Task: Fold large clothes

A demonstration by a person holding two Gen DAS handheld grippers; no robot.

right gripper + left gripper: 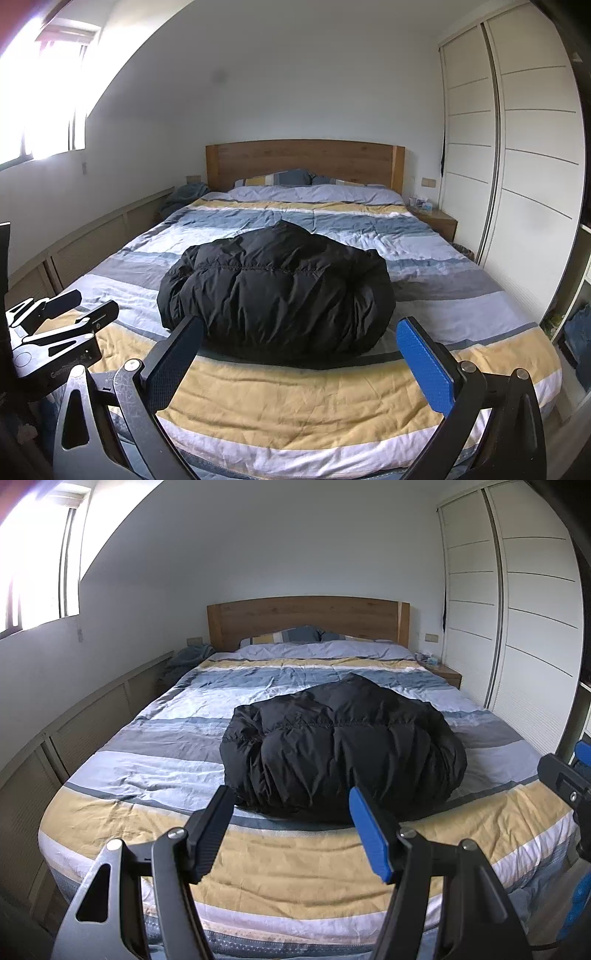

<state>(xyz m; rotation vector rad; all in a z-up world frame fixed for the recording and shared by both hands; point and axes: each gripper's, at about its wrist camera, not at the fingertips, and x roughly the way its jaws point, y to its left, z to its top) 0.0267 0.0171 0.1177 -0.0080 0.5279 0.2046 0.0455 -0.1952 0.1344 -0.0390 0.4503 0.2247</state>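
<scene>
Jacket (340, 749) sits bundled on the bed (280, 867), toward its foot, looking already folded. I hold my left gripper (291, 834) and right gripper (306, 365) released, short of the jacket and touching nothing, probably backed off to check the bundle stays compact.

1. The only lettering I can find is on my left gripper (55, 328), at the lower left of the right wrist view: pale print along the side of its black body, running slantwise. It is too small and blurred for me to read.
2. In the left wrist view I can read no text, label, brand or number on anything.
</scene>
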